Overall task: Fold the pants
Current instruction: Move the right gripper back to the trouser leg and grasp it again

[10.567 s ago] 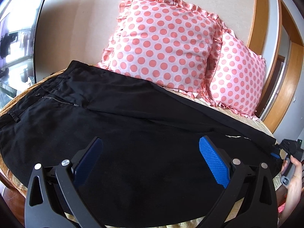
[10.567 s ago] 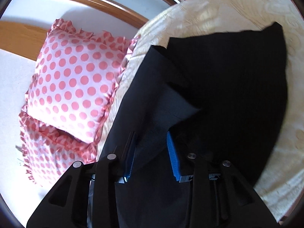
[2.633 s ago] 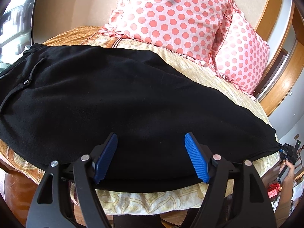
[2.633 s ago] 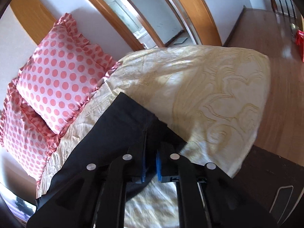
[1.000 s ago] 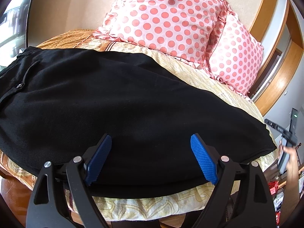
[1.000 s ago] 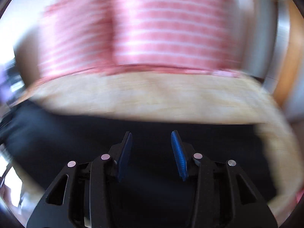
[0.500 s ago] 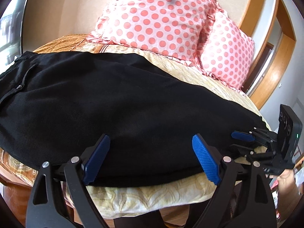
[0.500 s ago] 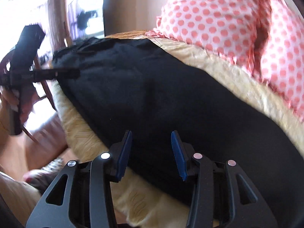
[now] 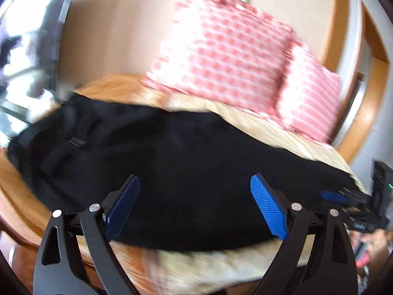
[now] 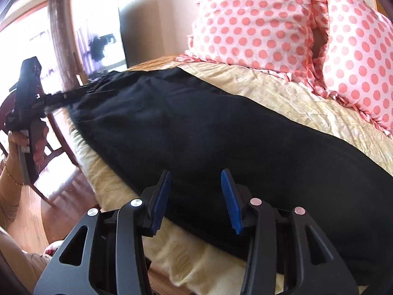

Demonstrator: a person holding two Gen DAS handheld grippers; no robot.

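Black pants [image 9: 186, 157] lie folded lengthwise across the yellow bed [image 9: 289, 135], waist at the left, hems at the right; they also fill the right wrist view [image 10: 221, 132]. My left gripper [image 9: 195, 206] is open and empty over the near edge of the pants; the view is motion-blurred. My right gripper [image 10: 195, 201] is open and empty over the near edge towards the hem end. It shows at the far right of the left wrist view [image 9: 334, 195], at the hem. The left gripper shows in the right wrist view [image 10: 63, 95] at the waist end.
Two pink polka-dot pillows [image 10: 258, 22] lean on the wall behind the pants. The bed edge [image 10: 118, 191] drops to a wooden floor [image 10: 56, 196]. A wooden chair [image 10: 49, 132] stands by the waist end. A wooden door frame [image 9: 363, 113] is at the right.
My left gripper has swung left toward the waist end, blurring its view. My right gripper has stayed open near the hem end, shifting little.
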